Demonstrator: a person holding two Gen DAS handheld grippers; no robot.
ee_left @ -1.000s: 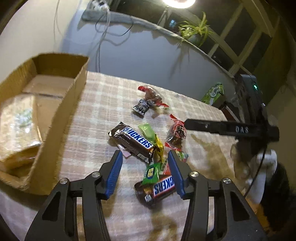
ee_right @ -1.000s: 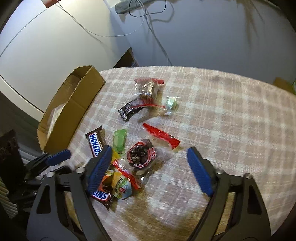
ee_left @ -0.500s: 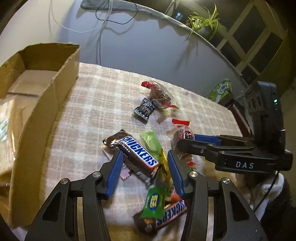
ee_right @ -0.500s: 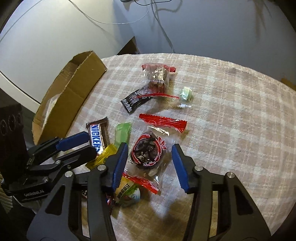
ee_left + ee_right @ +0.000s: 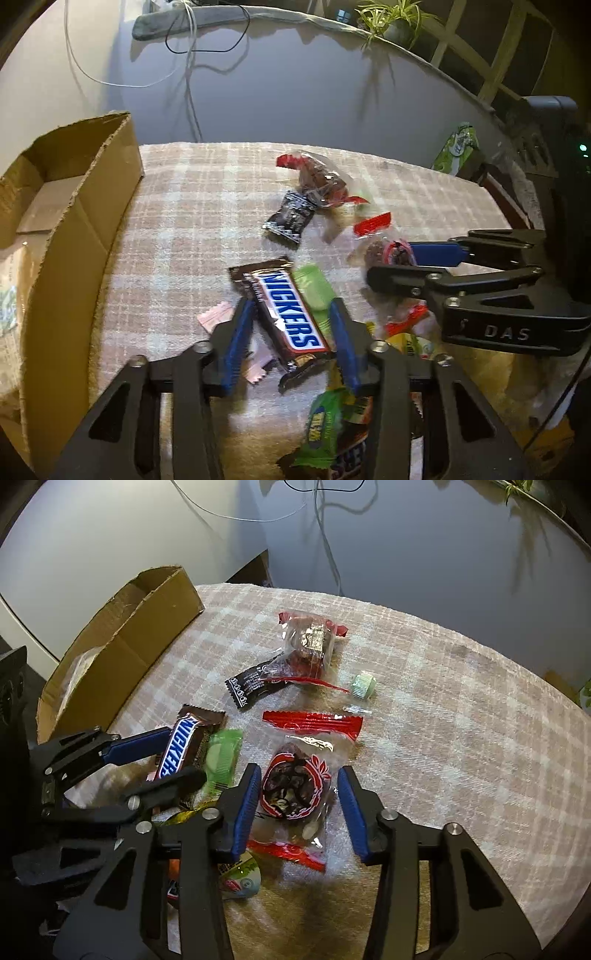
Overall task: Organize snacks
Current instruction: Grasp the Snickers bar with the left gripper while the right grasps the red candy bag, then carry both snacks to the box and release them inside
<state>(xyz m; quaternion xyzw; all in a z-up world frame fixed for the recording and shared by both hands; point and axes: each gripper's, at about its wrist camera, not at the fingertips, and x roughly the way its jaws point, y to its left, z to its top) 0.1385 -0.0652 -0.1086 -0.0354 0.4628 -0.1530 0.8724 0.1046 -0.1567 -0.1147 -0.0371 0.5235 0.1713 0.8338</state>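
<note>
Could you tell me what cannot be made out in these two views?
- Left wrist view: the second Snickers bar is cut off by the bottom edge and covered by a green wrapper.
- Both views: the cardboard box contents are hidden by its wall.
- Right wrist view: print on the black packet is too small.

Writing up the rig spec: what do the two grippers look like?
Both alike: black plastic frames with triangular cut-outs and silver screws, fingers lined with ribbed blue pads. The left gripper is the same build as the right gripper, whose side reads "DAS" in pale letters.

I see a brown, blue-lettered chocolate bar (image 5: 284, 314), a green candy (image 5: 314, 288), a tan box (image 5: 92, 206), and beige plaid on the worktop (image 5: 192, 206).
</note>
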